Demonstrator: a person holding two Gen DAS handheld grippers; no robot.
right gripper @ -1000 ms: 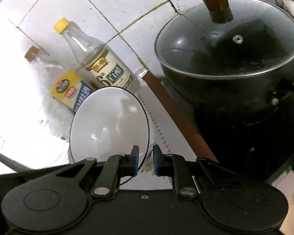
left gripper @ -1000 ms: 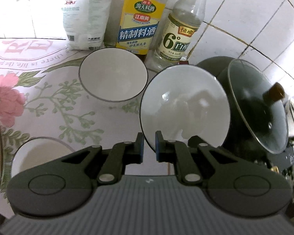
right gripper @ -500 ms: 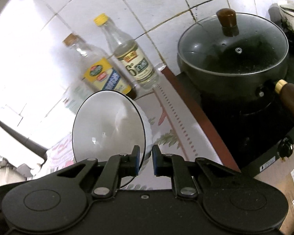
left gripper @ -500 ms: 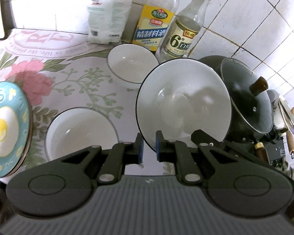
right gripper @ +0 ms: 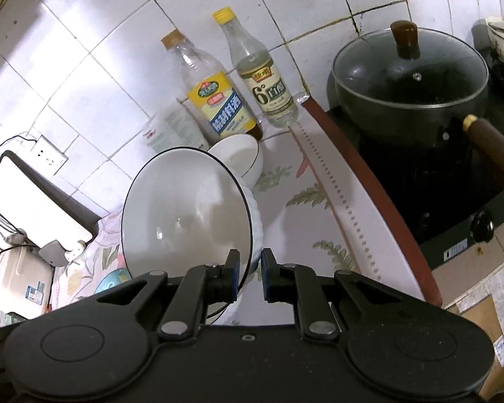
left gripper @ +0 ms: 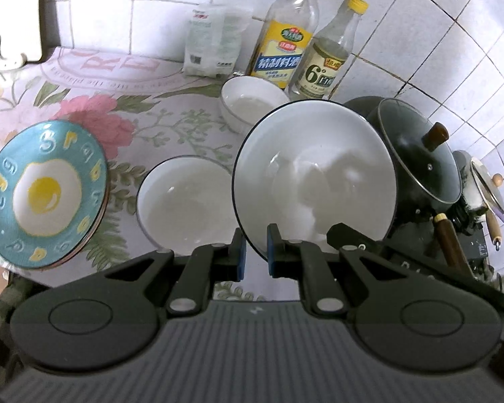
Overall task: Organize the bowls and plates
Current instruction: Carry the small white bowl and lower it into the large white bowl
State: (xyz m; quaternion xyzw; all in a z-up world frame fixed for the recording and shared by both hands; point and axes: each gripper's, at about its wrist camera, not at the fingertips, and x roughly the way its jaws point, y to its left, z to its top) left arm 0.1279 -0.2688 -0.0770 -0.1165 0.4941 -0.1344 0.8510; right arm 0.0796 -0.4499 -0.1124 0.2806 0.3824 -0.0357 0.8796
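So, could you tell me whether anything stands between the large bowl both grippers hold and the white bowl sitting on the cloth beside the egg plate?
Nothing visible does. The large bowl hangs tilted just right of the white bowl, whose inside is empty.

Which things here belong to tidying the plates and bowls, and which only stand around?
For the job: big bowl held by both tongs, middle bowl, small bowl, egg plate.

Standing around: two bottles, bag, lidded pot.
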